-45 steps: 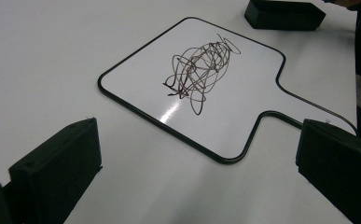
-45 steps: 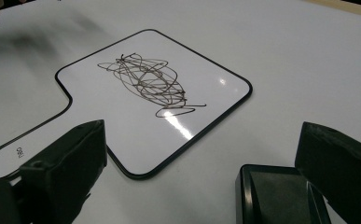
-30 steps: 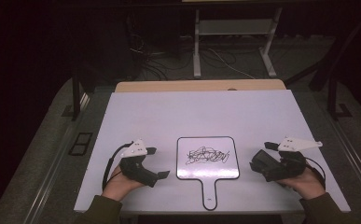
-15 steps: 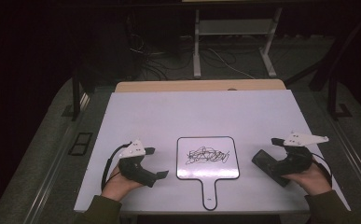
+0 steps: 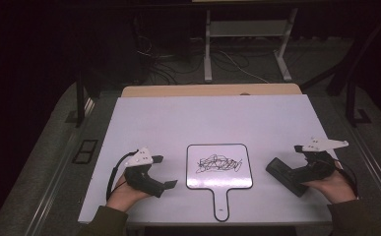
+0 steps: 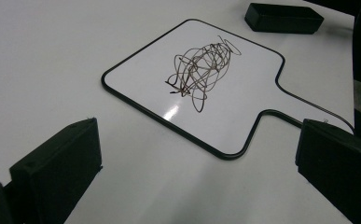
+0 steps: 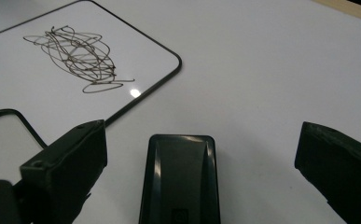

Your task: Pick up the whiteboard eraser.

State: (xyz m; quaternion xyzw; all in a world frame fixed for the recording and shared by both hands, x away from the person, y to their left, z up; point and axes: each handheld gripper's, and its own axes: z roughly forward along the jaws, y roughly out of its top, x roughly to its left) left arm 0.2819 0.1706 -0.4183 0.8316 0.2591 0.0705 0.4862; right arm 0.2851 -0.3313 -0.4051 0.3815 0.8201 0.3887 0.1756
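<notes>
A: What is hard to make out here?

B: From the high view, the jaws of the left gripper [image 5: 164, 183] are too small and dark to judge. The right gripper [image 5: 296, 178] merges with the black eraser [image 5: 286, 175] under it, so block and jaws cannot be separated there. The room beyond the worktop's [image 5: 212, 118] far edge is nearly black; some cables and a metal stand [image 5: 247, 44] show faintly.

A: And the small whiteboard?

B: The paddle-shaped whiteboard [image 5: 219, 166] lies flat near the middle of the worktop's near edge, handle pointing at the person. It has a thin dark rim, rounded corners, and a tangled dark scribble [image 5: 219, 164] in its centre.

A: Do the gripper views add anything?

B: Yes. The left gripper view settles that claw: its two black jaws stand wide apart, nothing between them but bare worktop and the whiteboard's [image 6: 192, 84] handle end further on. It also shows the eraser [image 6: 283, 17] past the board's far side, plus a bright glare spot below the scribble [image 6: 199, 74].

A: The right one?

B: Its jaws are spread wide as well, with the eraser [image 7: 180, 179] lying lengthwise between them, touching neither. The block is glossy, with rounded corners and a small embossed mark; its near end is cut off by the picture's bottom. The board [image 7: 75, 60] sits to its left, partly cropped.
</notes>
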